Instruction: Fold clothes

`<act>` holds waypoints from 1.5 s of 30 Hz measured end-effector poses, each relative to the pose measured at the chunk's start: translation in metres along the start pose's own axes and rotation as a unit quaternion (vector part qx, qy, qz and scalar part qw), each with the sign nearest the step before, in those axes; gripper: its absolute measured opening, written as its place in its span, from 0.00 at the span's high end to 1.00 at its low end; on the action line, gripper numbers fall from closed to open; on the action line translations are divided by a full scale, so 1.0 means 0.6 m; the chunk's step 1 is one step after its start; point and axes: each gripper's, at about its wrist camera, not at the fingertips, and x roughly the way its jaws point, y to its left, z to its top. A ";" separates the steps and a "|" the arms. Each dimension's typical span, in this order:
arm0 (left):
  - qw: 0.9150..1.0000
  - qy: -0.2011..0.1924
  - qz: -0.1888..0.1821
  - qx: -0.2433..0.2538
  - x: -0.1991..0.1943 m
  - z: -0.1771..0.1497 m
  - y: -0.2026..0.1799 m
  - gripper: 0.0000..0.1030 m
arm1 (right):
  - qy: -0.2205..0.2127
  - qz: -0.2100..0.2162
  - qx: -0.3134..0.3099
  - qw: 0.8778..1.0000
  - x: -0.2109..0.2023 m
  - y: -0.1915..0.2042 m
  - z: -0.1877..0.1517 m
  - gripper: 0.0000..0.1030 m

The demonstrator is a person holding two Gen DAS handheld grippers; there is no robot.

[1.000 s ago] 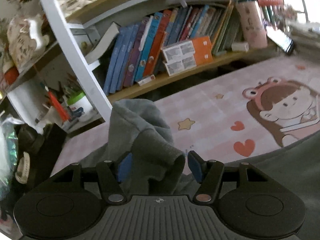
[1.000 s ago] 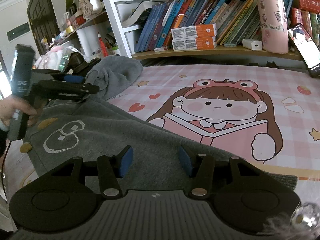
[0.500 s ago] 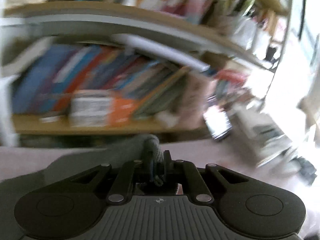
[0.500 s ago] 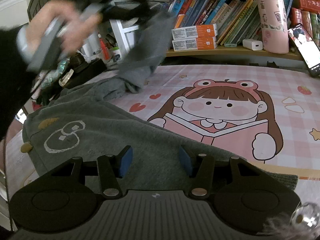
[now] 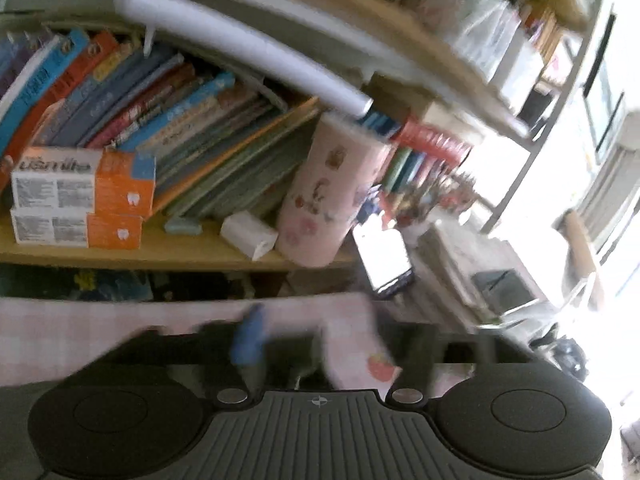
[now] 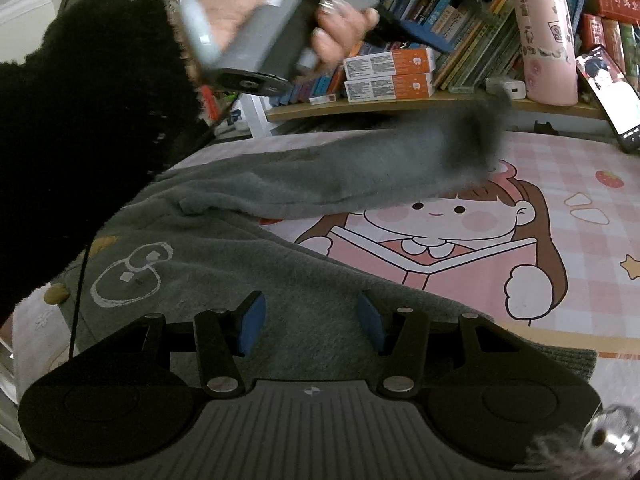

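The grey sweater lies spread across the near left part of a pink checked cartoon mat covering the bench, its white outline print facing up. One sleeve stretches up and to the right off the body of the garment, its blurred cuff end lifted in the air above the cartoon girl's head, in front of the bookshelf.

The right hand-held gripper sits low over the sweater's lower part with its blue-padded fingers spread wide apart and nothing between them.

The left hand-held gripper is up in the air, its grey handle grasped by a hand in a fuzzy black sleeve at the top of the right wrist view. In its own view everything is motion-blurred; a blue pad shows left of centre and the fingers appear parted over the pink mat, but I cannot tell for certain how far open they are or whether they grip the sleeve

Behind, the shelf holds leaning books, two orange and white boxes, a pink tumbler and a phone
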 end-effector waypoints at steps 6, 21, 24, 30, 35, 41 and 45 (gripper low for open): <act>0.994 -0.061 0.052 0.068 -0.177 -0.042 0.030 0.28 | 0.000 -0.002 -0.002 1.000 -0.002 0.001 0.000 0.52; 0.952 -0.012 0.306 -0.017 -0.497 -0.361 0.197 0.28 | 0.007 -0.030 -0.023 0.999 0.001 0.017 -0.003 0.52; 0.948 -0.002 0.317 -0.024 -0.500 -0.378 0.214 0.28 | 0.016 -0.060 -0.066 0.996 -0.006 0.038 -0.014 0.52; 0.946 0.006 0.324 -0.018 -0.497 -0.399 0.230 0.26 | 0.067 -0.086 -0.106 0.988 -0.046 0.052 -0.028 0.52; 0.952 0.000 0.307 -0.011 -0.499 -0.407 0.228 0.25 | 0.126 -0.089 -0.101 0.983 -0.096 0.048 -0.039 0.52; 0.967 0.000 0.255 -0.014 -0.509 -0.414 0.212 0.25 | 0.183 -0.099 -0.095 0.973 -0.142 0.047 -0.054 0.54; 0.972 -0.008 0.236 -0.012 -0.522 -0.415 0.202 0.25 | 0.208 -0.116 -0.098 0.966 -0.167 0.040 -0.054 0.54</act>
